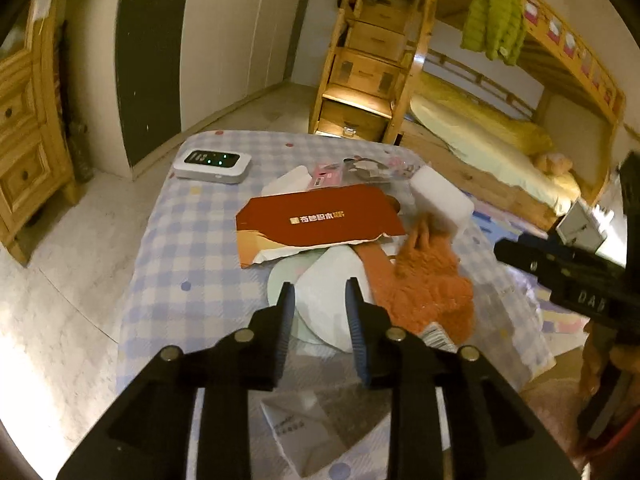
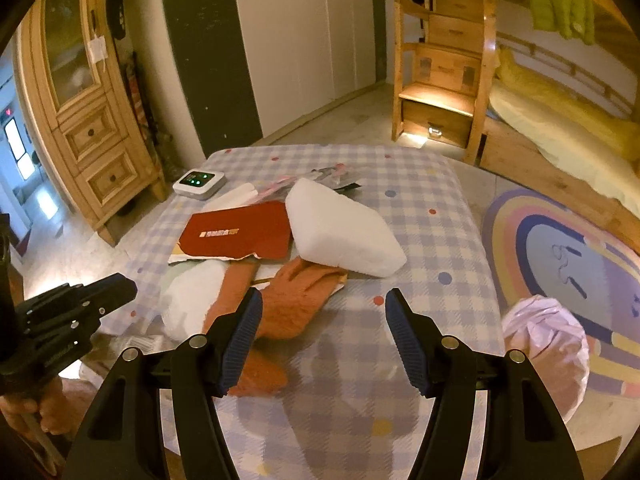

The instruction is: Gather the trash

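Your left gripper (image 1: 320,304) hovers over a counter (image 1: 192,248) covered in blue-and-white checked cloth, its jaws narrow around a white rounded paper piece (image 1: 324,284); whether they press it, you cannot tell. Your right gripper (image 2: 324,320) hangs with jaws wide and empty above a fuzzy orange cloth (image 2: 296,304). Beyond lie a torn red cardboard sheet (image 2: 240,232) and a white foam block (image 2: 340,232).
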The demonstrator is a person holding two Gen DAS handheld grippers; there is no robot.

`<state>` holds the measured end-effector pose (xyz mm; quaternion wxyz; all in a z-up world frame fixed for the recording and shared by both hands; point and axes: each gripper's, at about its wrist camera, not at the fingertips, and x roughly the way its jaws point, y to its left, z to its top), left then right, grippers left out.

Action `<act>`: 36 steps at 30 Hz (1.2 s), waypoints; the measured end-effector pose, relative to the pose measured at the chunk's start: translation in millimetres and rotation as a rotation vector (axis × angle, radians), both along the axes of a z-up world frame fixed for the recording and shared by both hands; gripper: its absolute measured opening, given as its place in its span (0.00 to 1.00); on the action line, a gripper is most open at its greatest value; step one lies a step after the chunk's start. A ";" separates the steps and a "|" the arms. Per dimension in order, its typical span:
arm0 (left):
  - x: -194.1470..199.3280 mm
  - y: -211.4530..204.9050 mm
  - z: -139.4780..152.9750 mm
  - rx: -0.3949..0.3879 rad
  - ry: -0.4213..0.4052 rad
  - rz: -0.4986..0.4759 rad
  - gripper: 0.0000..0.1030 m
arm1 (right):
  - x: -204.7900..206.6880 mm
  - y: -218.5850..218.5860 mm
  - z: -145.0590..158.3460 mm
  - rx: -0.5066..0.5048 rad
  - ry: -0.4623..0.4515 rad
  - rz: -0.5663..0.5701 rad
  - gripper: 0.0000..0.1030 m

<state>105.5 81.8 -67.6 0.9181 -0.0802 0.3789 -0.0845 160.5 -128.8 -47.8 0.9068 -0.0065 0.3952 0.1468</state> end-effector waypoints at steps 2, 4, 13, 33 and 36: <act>-3.6 2.3 4.0 -0.013 -0.022 0.011 0.30 | -4.3 -1.4 4.4 0.012 -0.009 -0.005 0.63; -10.7 5.2 10.7 -0.010 -0.062 0.024 0.48 | -8.2 -3.3 10.3 0.013 -0.023 -0.002 0.63; -54.8 -0.8 15.6 0.076 -0.069 -0.053 0.78 | -40.2 -18.4 27.5 0.046 -0.063 -0.011 0.66; -60.7 -46.8 -26.0 0.186 -0.011 -0.058 0.86 | -65.7 -47.2 19.3 0.082 -0.032 -0.059 0.67; -49.2 -47.1 -24.9 0.188 -0.033 -0.085 0.91 | -64.4 -49.1 16.8 0.088 -0.021 -0.057 0.68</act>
